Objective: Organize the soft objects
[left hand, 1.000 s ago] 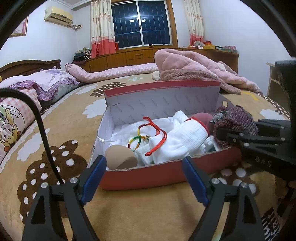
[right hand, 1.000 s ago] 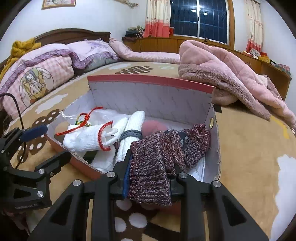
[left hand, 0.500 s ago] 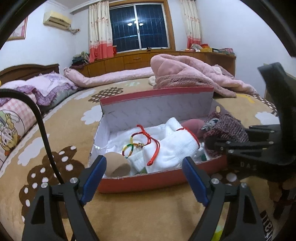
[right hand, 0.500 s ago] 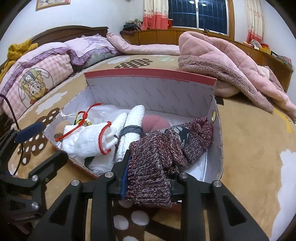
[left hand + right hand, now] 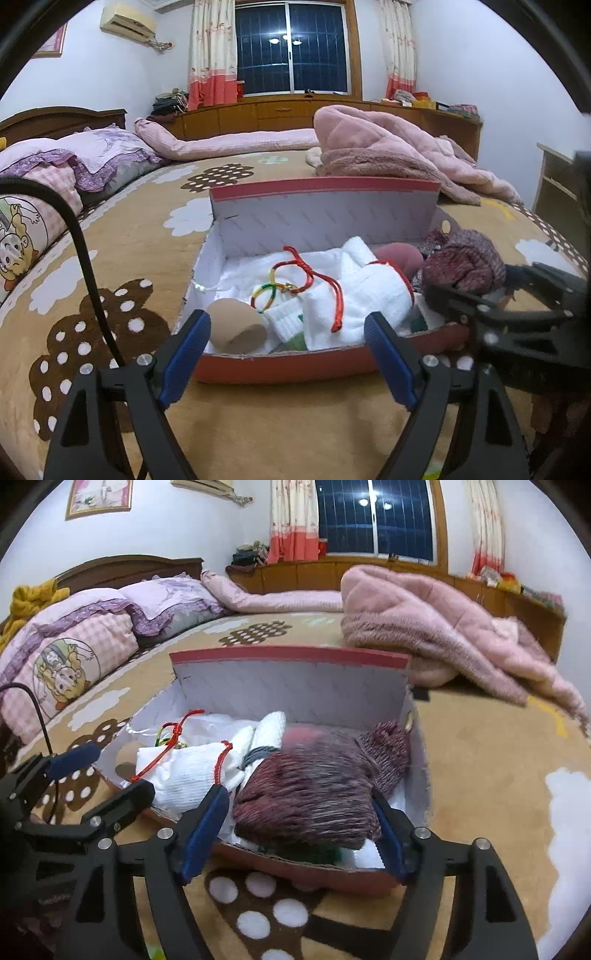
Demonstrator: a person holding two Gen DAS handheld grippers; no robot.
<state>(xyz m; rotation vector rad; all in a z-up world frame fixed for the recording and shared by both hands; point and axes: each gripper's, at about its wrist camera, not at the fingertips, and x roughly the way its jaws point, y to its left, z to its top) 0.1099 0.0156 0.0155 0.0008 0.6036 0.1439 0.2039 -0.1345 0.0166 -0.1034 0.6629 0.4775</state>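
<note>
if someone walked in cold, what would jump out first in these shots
Probably the red shoebox on the brown flowered bedspread, stuffed with white socks tied with red cord. Next, the maroon knit piece slumped at the box's right end, between the pads of the right claw, whose jaws have just been opening and no longer pinch it. Behind the box lies a heaped pink fleece blanket.

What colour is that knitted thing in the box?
The knitted thing is mottled maroon and grey, clearest in the right wrist view.
</note>
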